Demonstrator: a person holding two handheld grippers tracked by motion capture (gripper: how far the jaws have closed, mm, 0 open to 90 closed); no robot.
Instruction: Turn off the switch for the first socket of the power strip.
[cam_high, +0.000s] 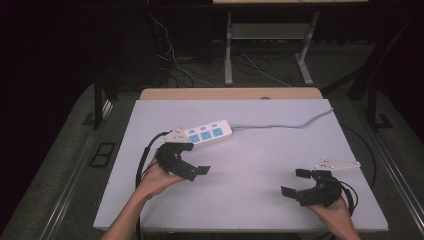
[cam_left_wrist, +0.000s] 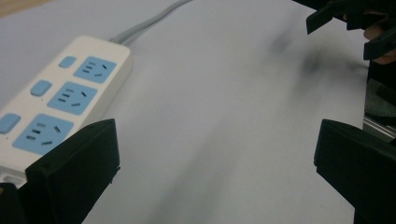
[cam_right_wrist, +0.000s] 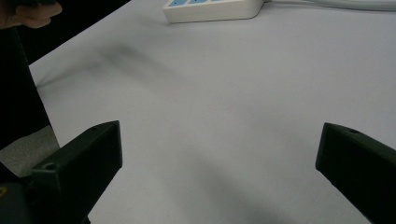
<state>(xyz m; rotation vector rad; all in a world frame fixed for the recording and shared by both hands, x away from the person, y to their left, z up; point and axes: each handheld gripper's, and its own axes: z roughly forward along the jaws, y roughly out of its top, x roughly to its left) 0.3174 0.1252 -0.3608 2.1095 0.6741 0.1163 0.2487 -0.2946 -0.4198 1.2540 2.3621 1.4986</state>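
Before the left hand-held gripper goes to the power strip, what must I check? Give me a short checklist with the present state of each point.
1. Left hand-held gripper open: ok, jaws stand wide apart.
2. Left hand-held gripper holds nothing: ok.
3. Power strip within reach: ok, it lies flat just beyond the left hand-held gripper.
4. Sockets free: ok, no plug sits in the three blue sockets.
5. Right hand-held gripper out of the way: ok, open, over the table's right front part.
6. Grey cable plugged in at its far end: cannot tell, it runs off the table edge.
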